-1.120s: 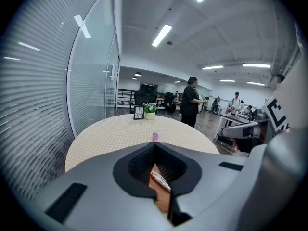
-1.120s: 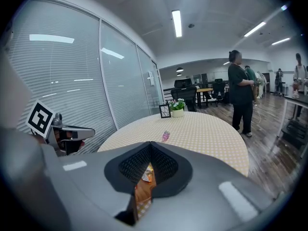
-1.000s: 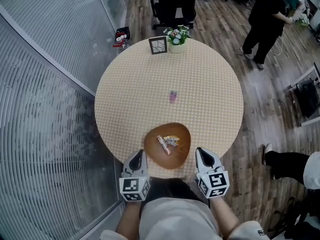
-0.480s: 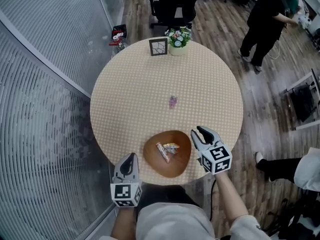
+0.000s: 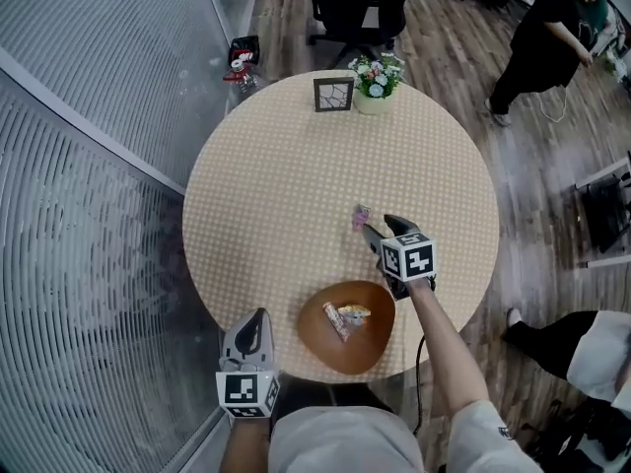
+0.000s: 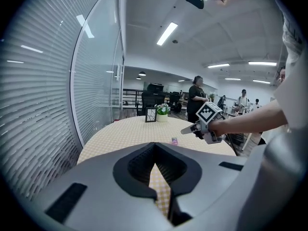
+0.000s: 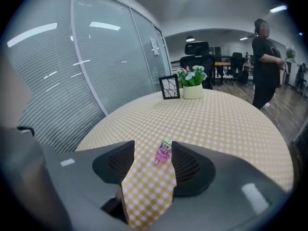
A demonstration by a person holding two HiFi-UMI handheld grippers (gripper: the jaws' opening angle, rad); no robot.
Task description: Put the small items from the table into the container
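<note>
Here, head view: the round worktop (image 5: 276, 195) wears a yellow-and-white checked cloth. A shallow brown bowl (image 5: 314, 335), smooth and wood-like, sits at the worktop's 6 o'clock edge with two wrapped pieces already inside. The last loose item, a small pink packet (image 5: 361, 217), lies right of centre, at 12 o'clock from the bowl. The right gripper (image 5: 380, 227) reaches over the cloth just short of the packet; the left gripper (image 5: 256, 319) hangs off the near edge at 7 o'clock, well apart from it. The right hand is by far the nearer.

Left gripper view: its dark ribbed jaws are clenched together on nothing, and the packet shows far ahead, beside the other gripper.

Right gripper view: the jaws are opening, with the packet on the cloth between them, hard by the right jaw but not pressed. The packet is a crinkled film wrapper with a green end. Its long axis runs toward about 1 o'clock, nearly along the jaws, so closing would probably pinch its narrow width.
</note>
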